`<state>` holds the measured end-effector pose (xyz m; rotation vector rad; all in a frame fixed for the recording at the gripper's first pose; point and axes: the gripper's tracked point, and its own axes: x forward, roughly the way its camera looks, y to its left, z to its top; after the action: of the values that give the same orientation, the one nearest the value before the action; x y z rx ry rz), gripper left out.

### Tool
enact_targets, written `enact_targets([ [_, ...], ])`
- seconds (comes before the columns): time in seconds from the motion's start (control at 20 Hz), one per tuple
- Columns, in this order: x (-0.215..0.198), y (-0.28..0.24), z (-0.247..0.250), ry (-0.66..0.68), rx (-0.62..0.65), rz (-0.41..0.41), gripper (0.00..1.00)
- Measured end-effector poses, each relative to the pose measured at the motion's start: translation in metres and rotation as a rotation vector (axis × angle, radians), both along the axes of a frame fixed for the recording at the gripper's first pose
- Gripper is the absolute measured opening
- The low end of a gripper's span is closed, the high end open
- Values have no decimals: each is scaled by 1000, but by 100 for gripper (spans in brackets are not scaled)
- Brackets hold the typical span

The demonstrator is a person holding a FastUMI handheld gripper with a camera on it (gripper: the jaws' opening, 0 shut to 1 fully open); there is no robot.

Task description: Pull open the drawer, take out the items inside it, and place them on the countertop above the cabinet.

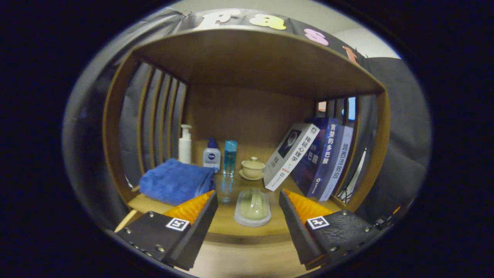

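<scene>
My gripper [247,192] stands open in front of the wooden countertop [220,226]. Between the two fingers, near the counter's front edge, lies a pale green object [253,204] on a grey oval base; neither finger touches it. A folded blue towel [175,181] rests just beyond the left finger. Past the right finger, several books [308,160] lean against the side slats.
At the back of the counter stand a white pump bottle [185,144], a small white bottle with a blue cap [212,155], a tall blue bottle [230,157] and a lidded cup on a saucer [252,168]. A wooden shelf roof [251,58] hangs above, with slatted sides.
</scene>
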<state>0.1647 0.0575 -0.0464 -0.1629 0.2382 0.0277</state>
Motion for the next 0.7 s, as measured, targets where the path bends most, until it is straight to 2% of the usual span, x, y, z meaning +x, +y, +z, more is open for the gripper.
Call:
enact_targets([
  [0.2,-65,-2,28,-35,23,36,97],
  [0.35,-117,-4,42,-56,89,59,97],
  [0.55,-177,-26,50,-72,145,38,97],
  [0.7,-210,-55,48,-86,130,5,97],
])
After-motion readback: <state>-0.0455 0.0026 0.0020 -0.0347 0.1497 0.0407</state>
